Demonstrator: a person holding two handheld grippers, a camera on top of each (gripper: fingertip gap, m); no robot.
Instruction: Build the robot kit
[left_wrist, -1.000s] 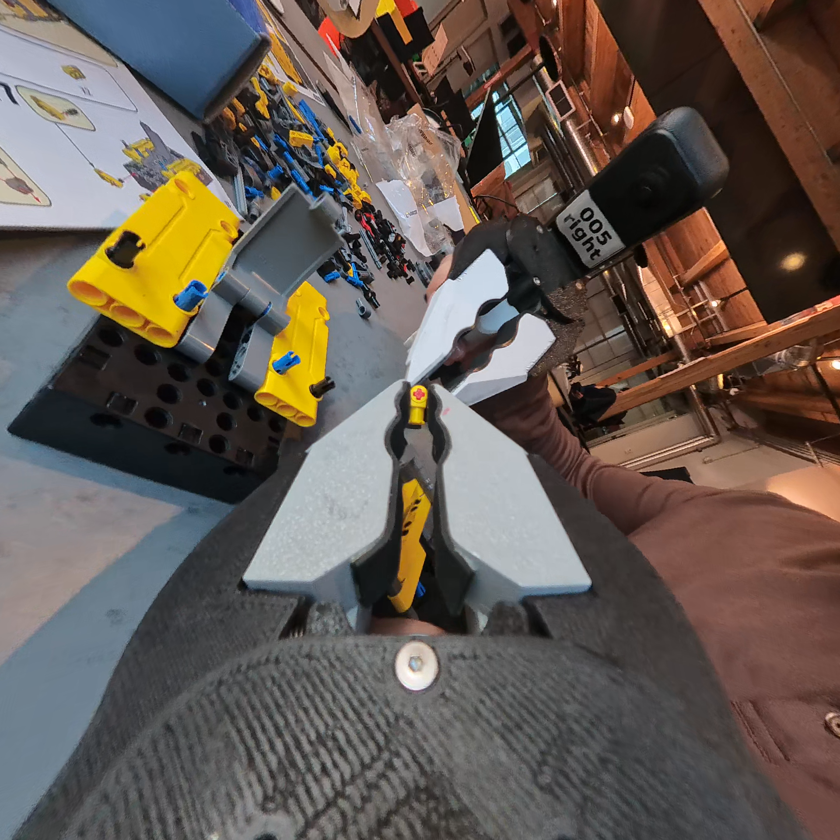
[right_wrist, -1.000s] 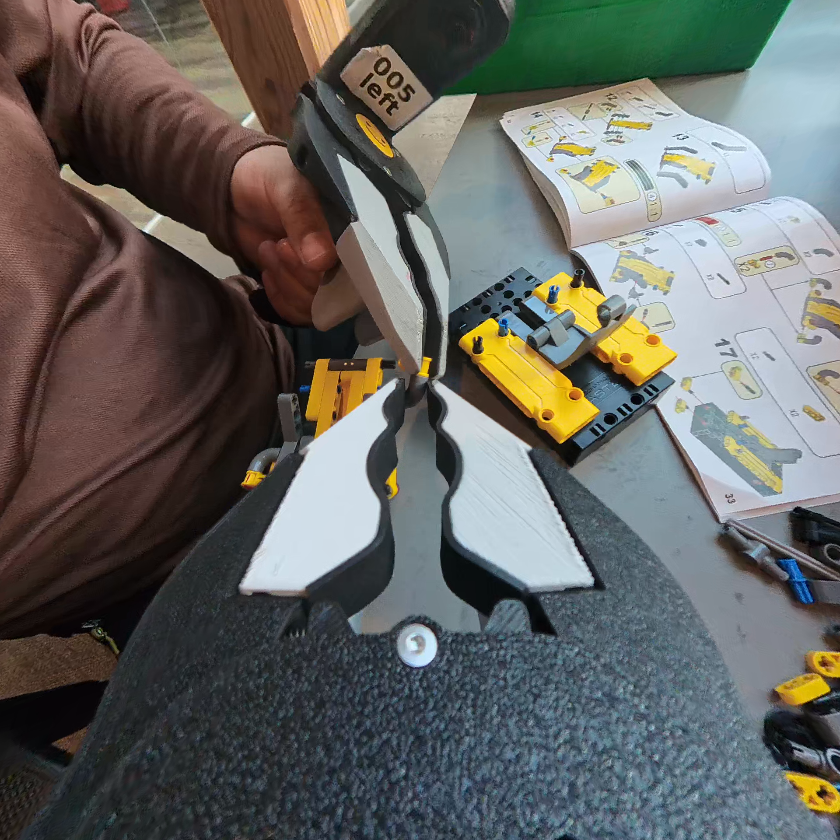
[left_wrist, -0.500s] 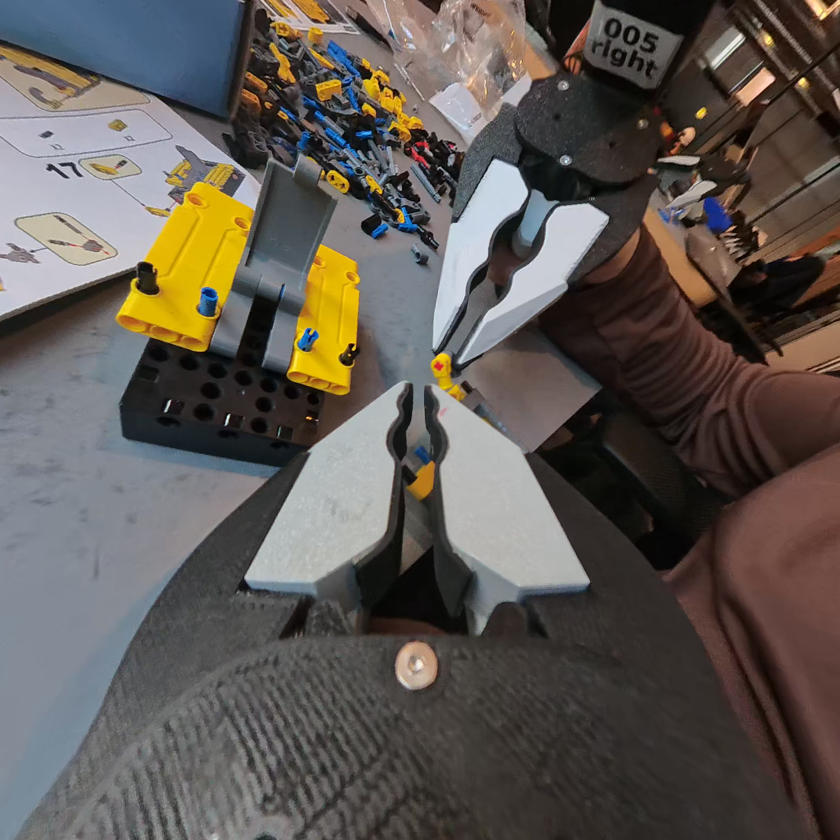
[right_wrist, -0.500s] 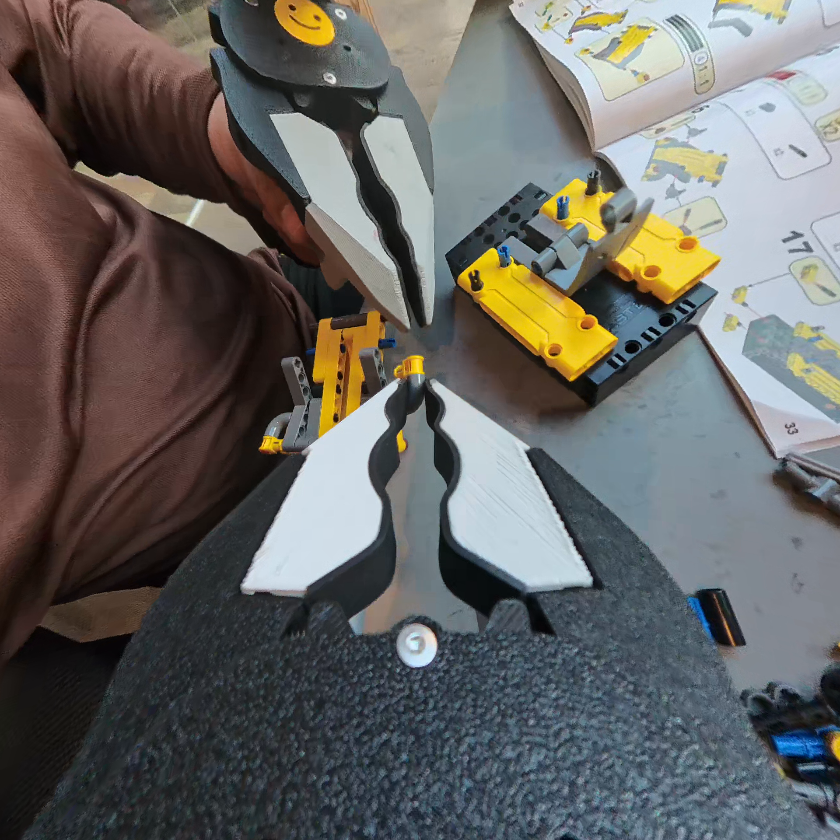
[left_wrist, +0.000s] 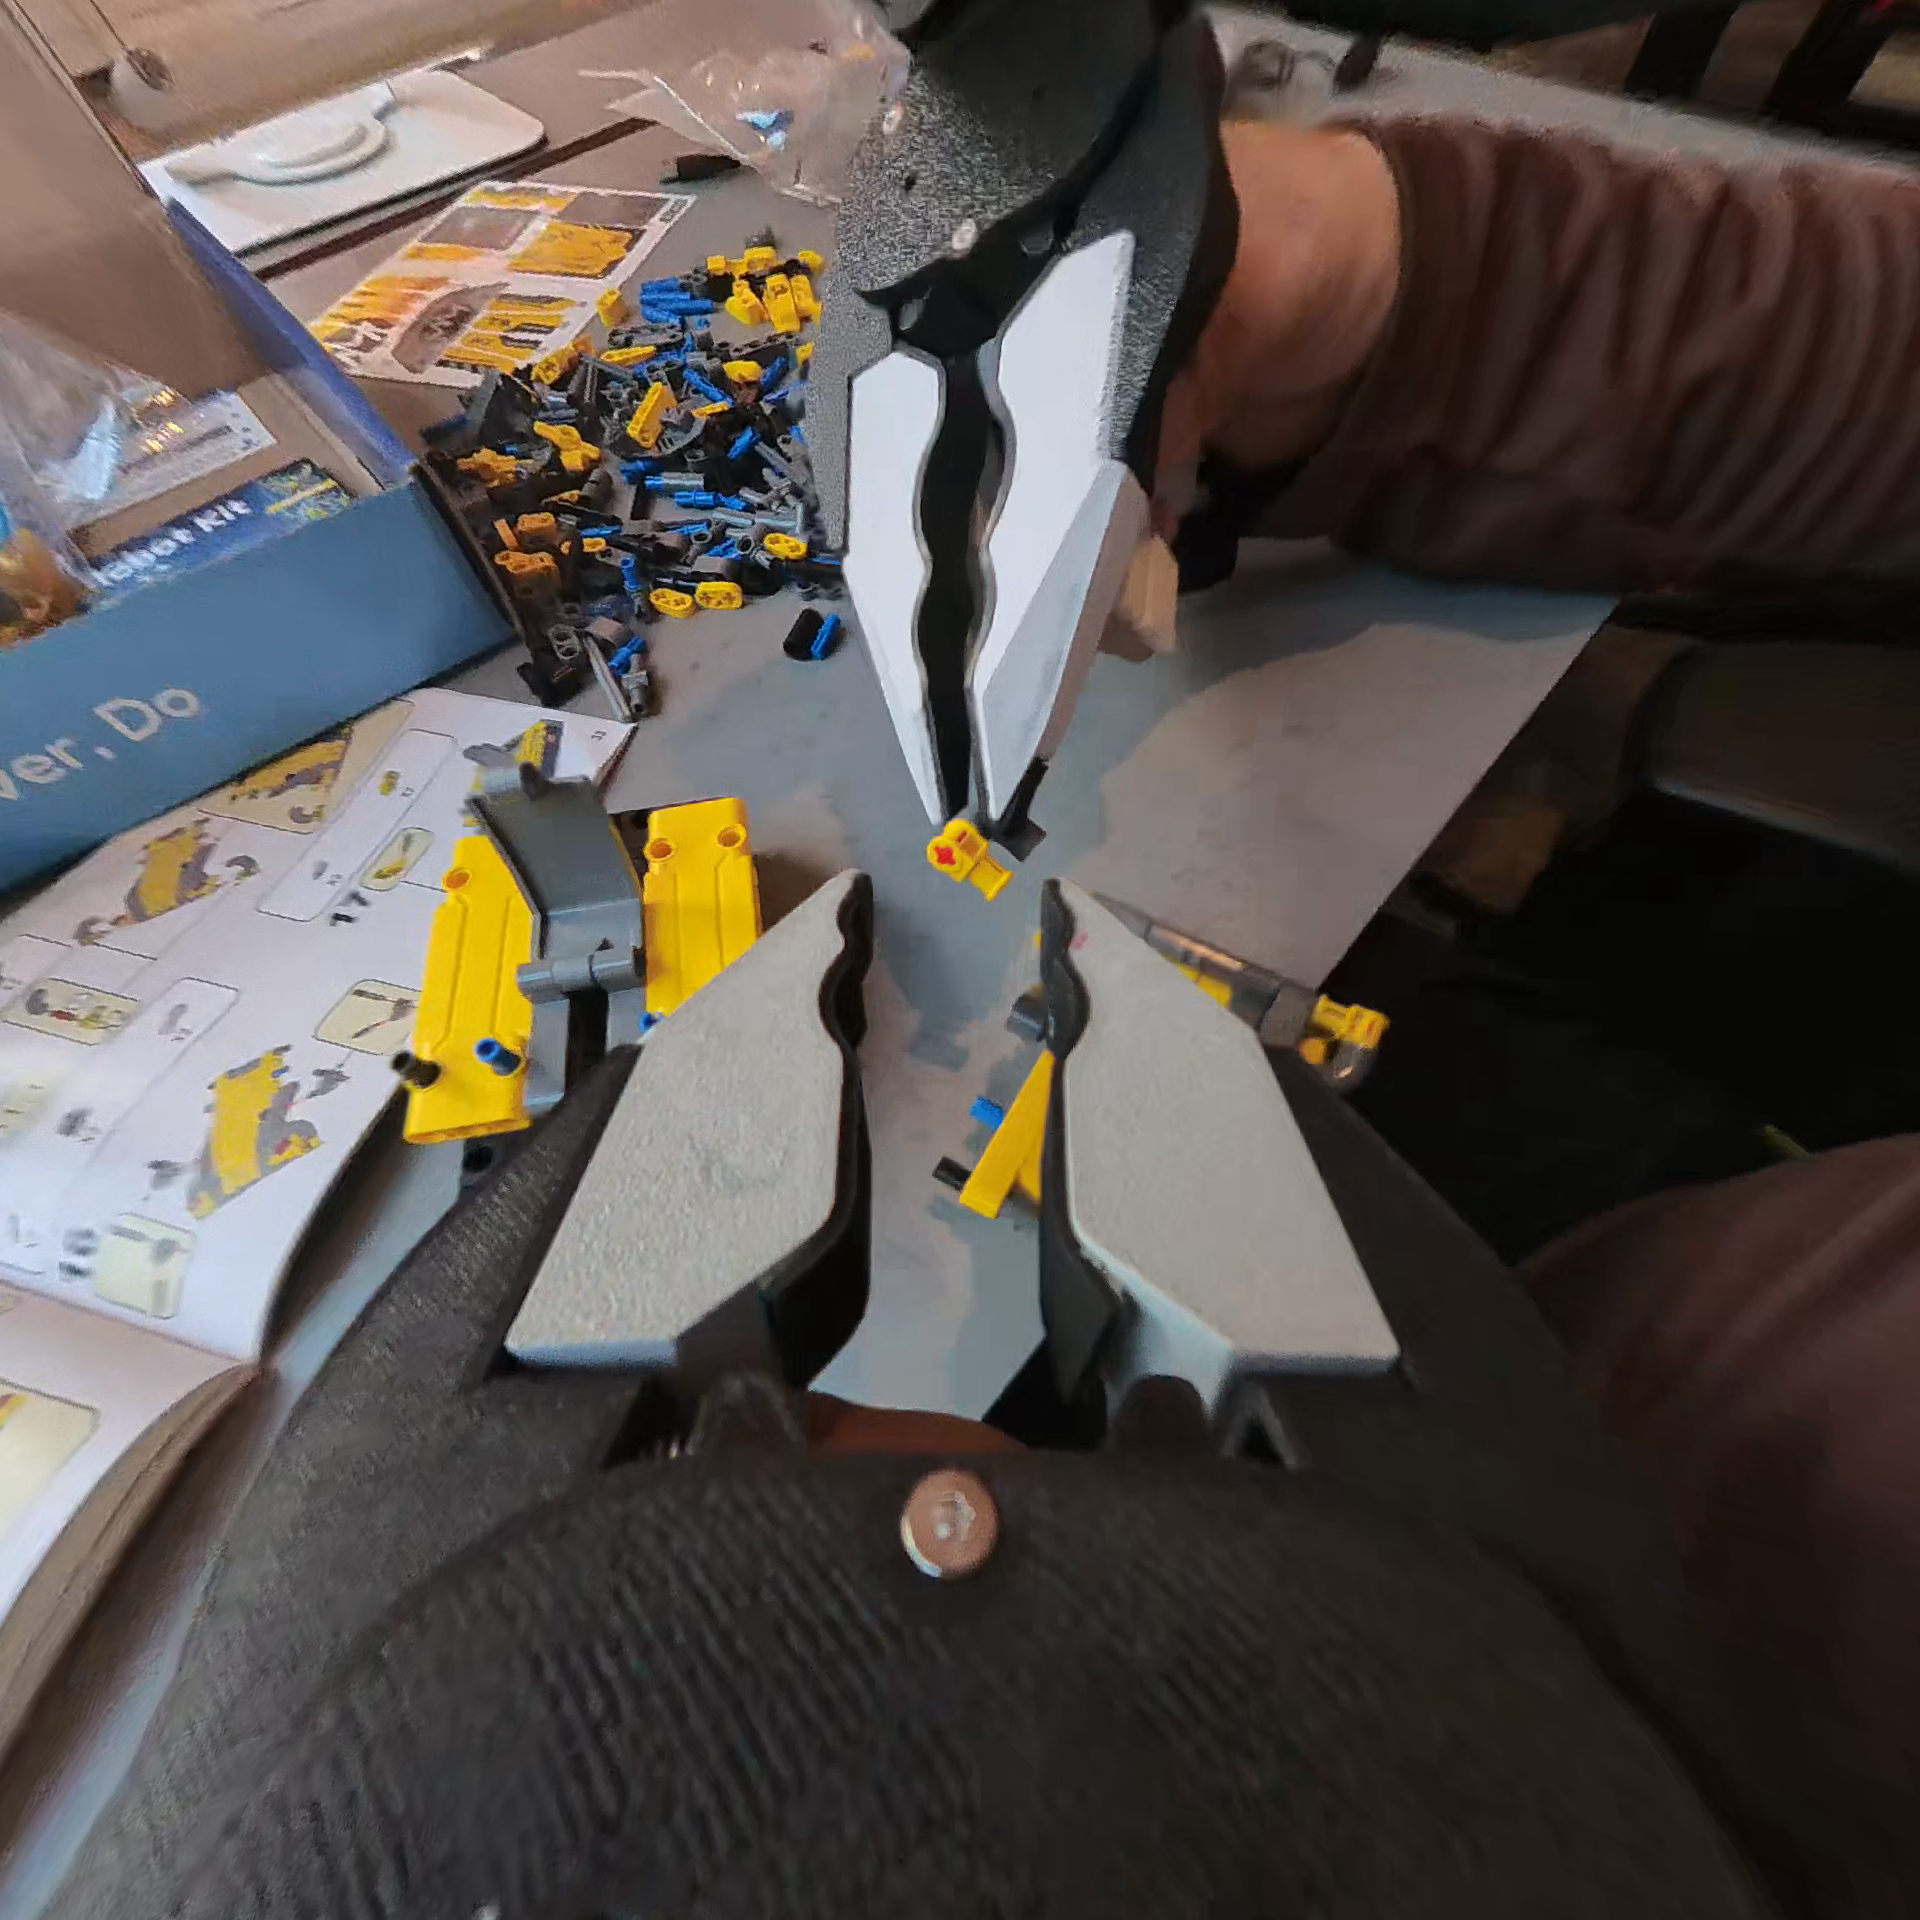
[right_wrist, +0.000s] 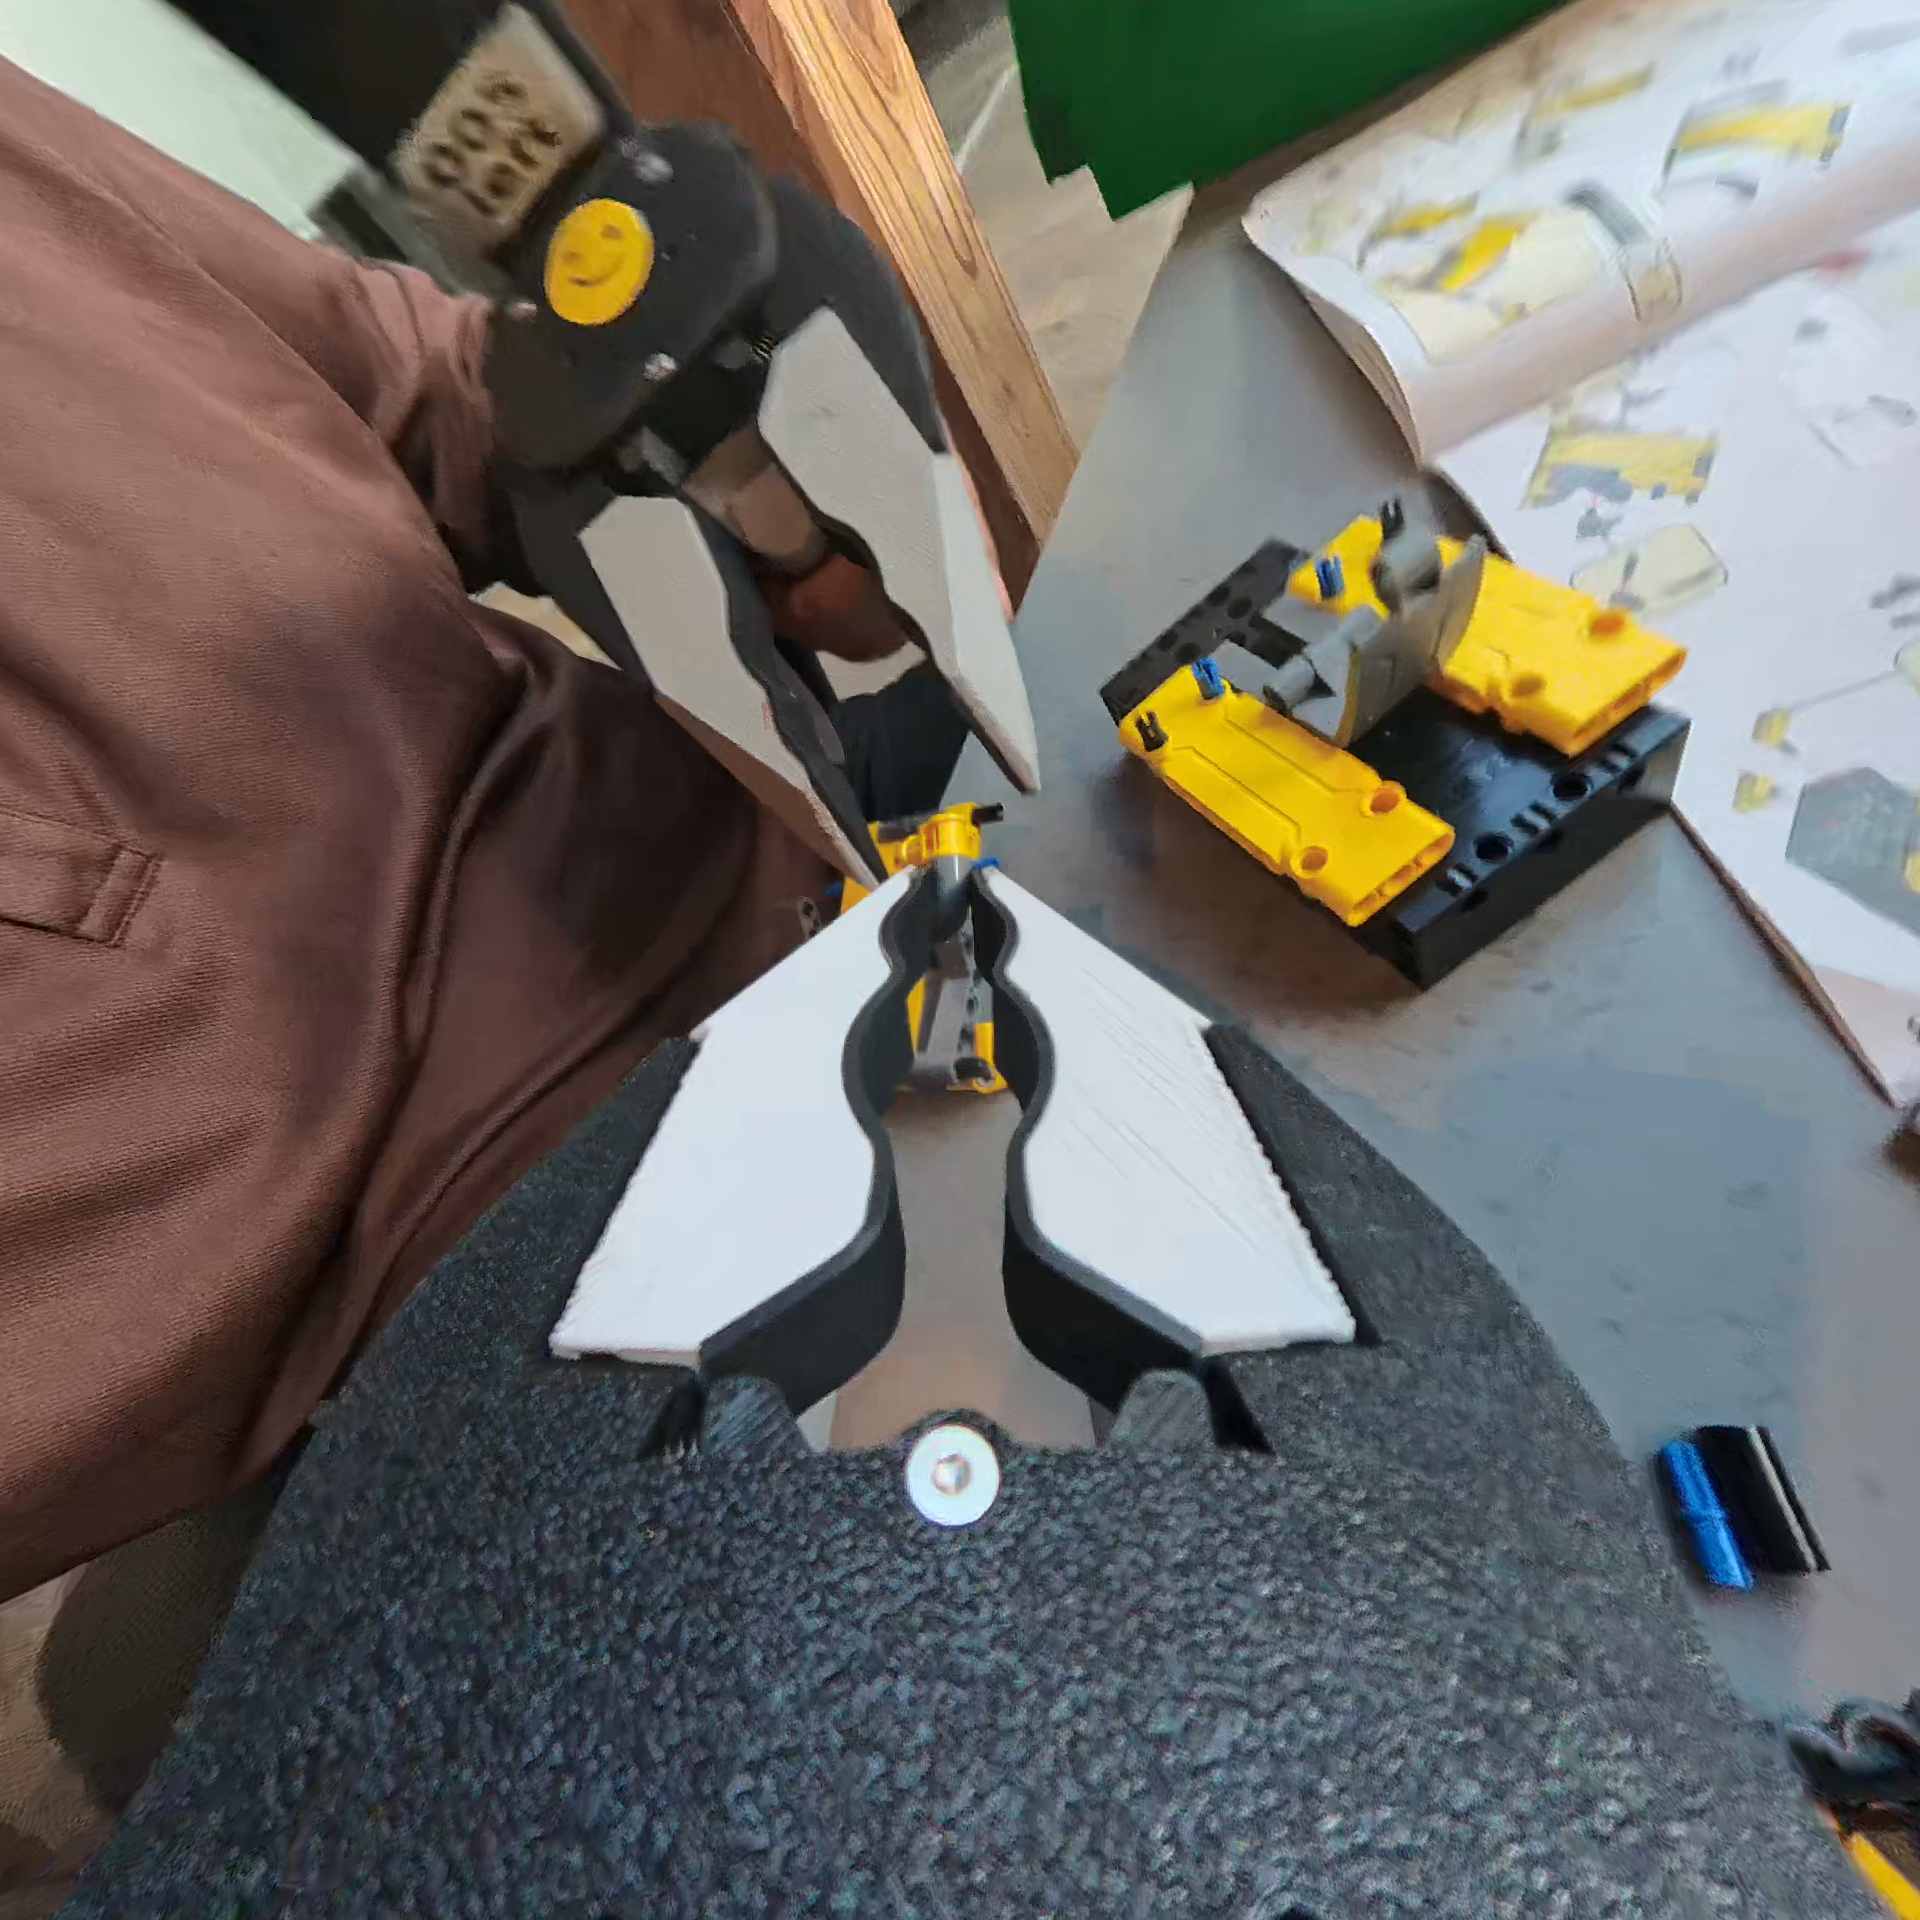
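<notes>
My right gripper is shut on a small yellow connector with a grey curved piece; this is one end of a small yellow and grey assembly. In the left wrist view the right gripper comes down from above, holding the connector just beyond my left fingertips. My left gripper is open and empty, its jaws either side of the connector. The assembly lies under its right finger at the table edge. The left gripper also shows in the right wrist view.
A black base with yellow panels and a grey curved piece sits to one side on the grey table. An open instruction booklet, a blue box and a pile of loose parts lie beyond. A blue-and-black pin lies alone. From either gripper's tips it is about 15 cm to the blue-and-black pin. The left camera catches it too, in the left wrist view.
My left gripper has opened and let go of the yellow assembly. Both grippers have tipped down toward the table. The right gripper stays shut on the connector.
</notes>
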